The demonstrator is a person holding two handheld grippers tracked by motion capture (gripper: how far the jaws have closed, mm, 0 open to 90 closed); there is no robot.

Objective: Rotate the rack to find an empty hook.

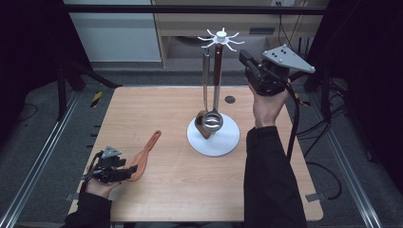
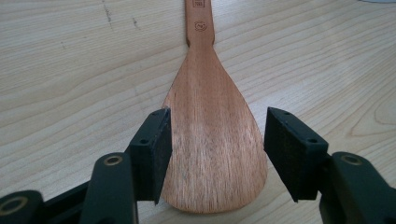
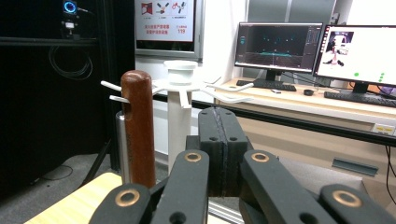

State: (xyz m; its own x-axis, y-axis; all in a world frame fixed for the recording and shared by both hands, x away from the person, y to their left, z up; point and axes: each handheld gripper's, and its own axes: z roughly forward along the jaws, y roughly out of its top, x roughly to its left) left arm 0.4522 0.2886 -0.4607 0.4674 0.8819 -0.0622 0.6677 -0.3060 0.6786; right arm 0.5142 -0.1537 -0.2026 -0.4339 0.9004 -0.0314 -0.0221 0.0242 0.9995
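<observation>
Lying flat on the pale wooden table, the wooden spatula has its broad blade between the jaws of the left gripper; those jaws stand apart, the pad on one side at the blade's edge and the other pad clear of it, so nothing is clamped; whether the near pad actually touches the wood I cannot tell; the handle runs straight ahead of this gripper and is cut off at the top of the left gripper view, a small stamped mark showing on it. In the high view the left gripper sits low by the table's near left corner, and the spatula points away from it toward the white utensil stand. From the stand's spoked top hang a steel ladle and a brown-handled tool, its lower end partly hidden behind the ladle bowl. The right gripper is held up level, well above the table, jaws pressed together on nothing; just ahead of it and to one side are the stand's top and the brown handle; beyond lie a desk with two lit monitors, a keyboard and a wall poster too small to read. Dark floor and metal rails surround the table.
</observation>
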